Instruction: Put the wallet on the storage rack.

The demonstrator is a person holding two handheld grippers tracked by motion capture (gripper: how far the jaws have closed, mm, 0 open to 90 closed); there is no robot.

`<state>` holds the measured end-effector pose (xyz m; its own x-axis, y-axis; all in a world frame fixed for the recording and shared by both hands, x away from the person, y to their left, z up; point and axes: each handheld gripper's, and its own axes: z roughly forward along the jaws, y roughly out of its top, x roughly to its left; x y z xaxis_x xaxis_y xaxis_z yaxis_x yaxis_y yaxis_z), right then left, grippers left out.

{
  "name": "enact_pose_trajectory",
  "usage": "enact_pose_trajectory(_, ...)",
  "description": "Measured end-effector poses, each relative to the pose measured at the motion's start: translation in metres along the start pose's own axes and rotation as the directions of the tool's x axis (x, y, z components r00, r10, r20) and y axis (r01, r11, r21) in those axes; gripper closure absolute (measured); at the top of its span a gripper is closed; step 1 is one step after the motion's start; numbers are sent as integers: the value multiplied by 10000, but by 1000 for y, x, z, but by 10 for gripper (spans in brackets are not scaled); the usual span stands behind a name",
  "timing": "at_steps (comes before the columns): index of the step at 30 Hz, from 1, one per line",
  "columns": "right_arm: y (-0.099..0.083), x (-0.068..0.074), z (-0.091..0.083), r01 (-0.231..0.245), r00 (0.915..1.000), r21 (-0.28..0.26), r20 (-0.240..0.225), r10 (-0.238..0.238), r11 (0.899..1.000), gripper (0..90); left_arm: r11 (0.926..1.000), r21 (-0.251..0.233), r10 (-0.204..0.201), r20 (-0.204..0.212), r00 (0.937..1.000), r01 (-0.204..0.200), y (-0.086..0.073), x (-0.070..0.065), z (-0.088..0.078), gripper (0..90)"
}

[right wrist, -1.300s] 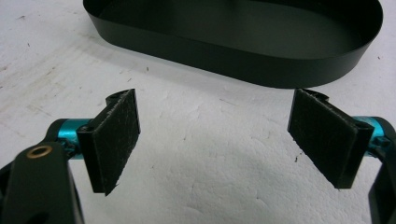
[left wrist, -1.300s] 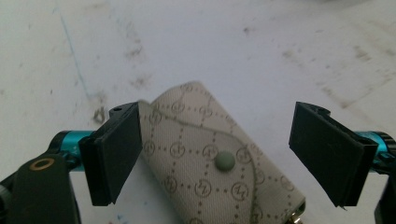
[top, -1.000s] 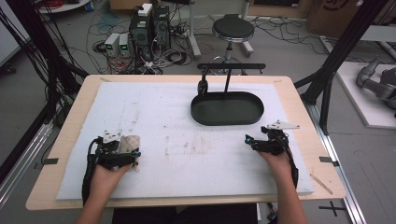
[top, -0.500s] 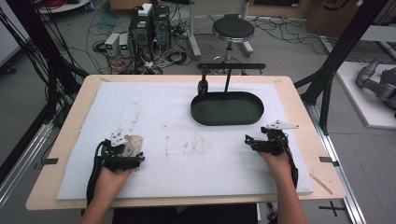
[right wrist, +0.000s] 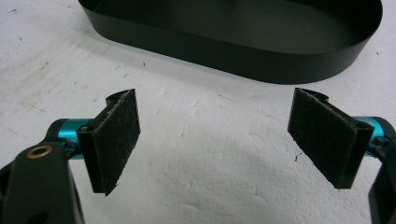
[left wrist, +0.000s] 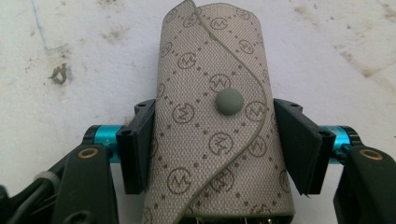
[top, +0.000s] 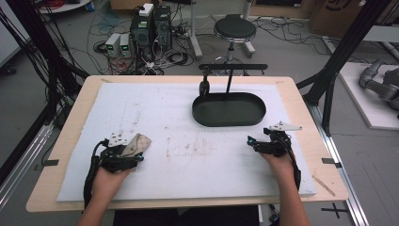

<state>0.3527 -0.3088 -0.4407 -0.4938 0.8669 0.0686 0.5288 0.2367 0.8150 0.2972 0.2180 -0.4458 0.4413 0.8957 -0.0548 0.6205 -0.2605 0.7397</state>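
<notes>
A beige patterned key pouch (left wrist: 210,70) with a round snap lies on the white foam mat (top: 179,117) at the front left. My left gripper (left wrist: 215,140) has just been closing, and its pads (left wrist: 137,149) now press on the pouch's two long sides. In the high view the pouch (top: 141,141) sticks out past the left gripper (top: 134,151). My right gripper (right wrist: 215,135) stands open above bare mat at the front right (top: 251,141), nothing between its pads, just short of the black oval tray (right wrist: 233,60).
The black oval tray (top: 229,123) sits at the back middle of the mat. A black T-shaped stand (top: 230,67) rises behind it with a small dark object (top: 204,87) hanging from it. The wooden table edge (top: 188,203) runs along the front.
The left gripper's jaws have drawn in onto the pouch. Both hands stay where they were.
</notes>
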Motion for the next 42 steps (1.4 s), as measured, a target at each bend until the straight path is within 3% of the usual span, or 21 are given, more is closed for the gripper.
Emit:
enact_pose_trajectory(4,0,0,-1,-172,9998,-108,-114,170,9998,173,9996,-149,255,213,9994,-252,4,1,-2,353)
enact_pose_trajectory(7,0,0,-2,-188,9997,-93,-124,187,9998,173,9972,-582,518,673,9964,-479,15,3,-7,356)
enact_pose_trajectory(9,0,0,-2,-153,9998,-89,-148,152,9998,173,9962,-710,567,759,9955,-513,18,3,-9,358)
enact_pose_trajectory(10,-1,0,-2,-186,9997,-107,-147,185,9998,173,9925,-995,816,993,9917,-717,25,4,-13,359)
enact_pose_trajectory(11,-1,0,-2,-182,9997,-122,-143,180,9998,173,9925,-995,816,993,9917,-717,25,4,-13,360)
enact_pose_trajectory(12,-1,0,-2,-130,9998,-118,-163,128,9998,173,9876,-1196,1151,1098,9873,-1018,32,5,-15,361)
enact_pose_trajectory(16,-1,1,-3,-155,9997,-256,-209,150,9996,173,9819,-1410,1450,1295,9809,-1265,43,5,-17,363)
enact_pose_trajectory(22,-1,2,-4,-107,9996,-206,-275,101,9997,173,9651,-1655,2303,1661,9588,-2032,69,-4,-15,365)
enact_pose_trajectory(24,-2,3,-4,-52,9996,-215,-295,46,9998,173,9567,-1748,2633,1797,9478,-2326,83,-9,-11,365)
enact_pose_trajectory(26,-2,3,-5,-68,9994,-188,-327,61,9998,173,9552,-1777,2682,1827,9459,-2365,87,-11,-10,365)
enact_pose_trajectory(31,-4,3,-7,-73,9994,-187,-331,67,9998,173,9438,-1928,3068,2087,9286,-2685,109,-21,1,366)
enact_pose_trajectory(32,-5,2,-8,-51,9995,-165,-312,46,9999,173,9438,-1928,3068,2087,9286,-2685,109,-21,1,366)
enact_pose_trajectory(33,-5,2,-9,-69,9995,-150,-305,64,9999,173,9402,-2003,3170,2190,9228,-2755,114,-24,6,367)
enact_pose_trajectory(34,-6,1,-10,-85,9995,-149,-310,80,9999,173,9402,-2003,3170,2190,9228,-2755,114,-24,6,366)
enact_pose_trajectory(35,-7,1,-11,-59,9995,-169,-310,54,9998,173,9391,-2020,3209,2267,9196,-2780,117,-25,8,366)
enact_pose_trajectory(36,-8,1,-12,-64,9995,-174,-300,59,9998,173,9343,-2004,3376,2308,9125,-2950,123,-28,13,366)
enact_pose_trajectory(37,-8,1,-12,-64,9995,-174,-300,59,9998,173,9343,-2004,3376,2308,9125,-2950,123,-28,13,366)
enact_pose_trajectory(39,-12,1,-13,-113,9993,-174,-372,106,9998,173,9220,-2090,3713,2391,8972,-3258,131,-32,20,366)
enact_pose_trajectory(40,-12,1,-13,-113,9993,-174,-372,106,9998,173,9220,-2090,3713,2391,8972,-3258,131,-32,20,366)
enact_pose_trajectory(42,-14,4,-15,-12,9989,-130,-459,6,9999,173,9207,-2151,3749,2569,8907,-3255,136,-34,27,366)
